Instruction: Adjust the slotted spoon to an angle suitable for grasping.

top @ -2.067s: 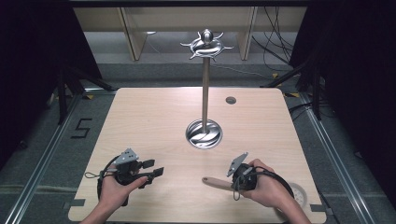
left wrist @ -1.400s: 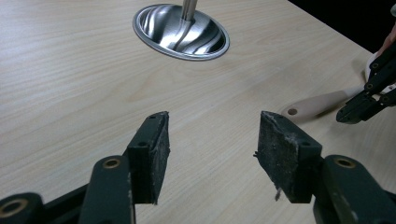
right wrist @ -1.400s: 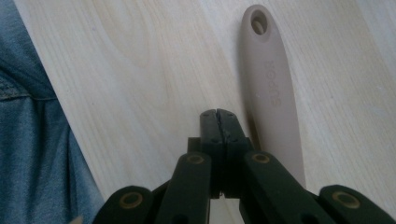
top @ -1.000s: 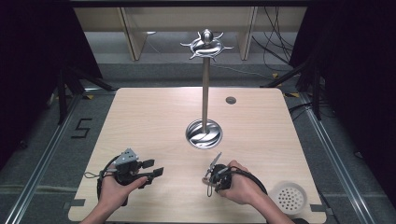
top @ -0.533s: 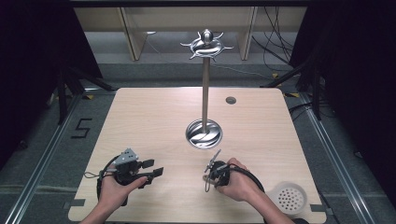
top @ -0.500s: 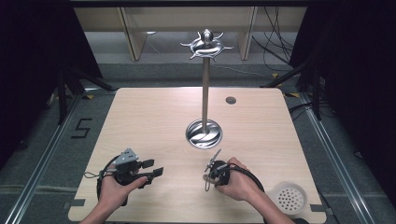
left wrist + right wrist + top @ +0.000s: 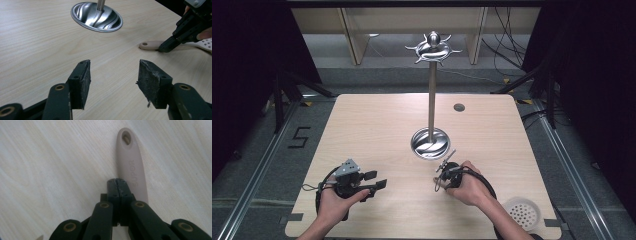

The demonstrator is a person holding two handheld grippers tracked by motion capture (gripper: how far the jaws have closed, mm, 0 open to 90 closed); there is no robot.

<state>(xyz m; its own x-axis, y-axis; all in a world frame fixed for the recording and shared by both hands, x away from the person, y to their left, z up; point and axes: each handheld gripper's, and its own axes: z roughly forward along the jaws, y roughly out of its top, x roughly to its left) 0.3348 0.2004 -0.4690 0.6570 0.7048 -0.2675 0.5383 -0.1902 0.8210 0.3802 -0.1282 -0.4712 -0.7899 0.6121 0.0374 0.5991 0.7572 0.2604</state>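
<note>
A wooden table (image 7: 377, 130) holds a tall utensil stand (image 7: 430, 142) slightly right of its centre, with a small round disc (image 7: 459, 107) behind it toward the far right. At the near edge, the left gripper (image 7: 379, 180) sits left of centre and the right gripper (image 7: 439, 178) just in front of the stand's base. A slotted spoon (image 7: 131, 162) lies flat on the table, handle just beside the right gripper's tips, its perforated head (image 7: 521, 214) at the near right corner.
</note>
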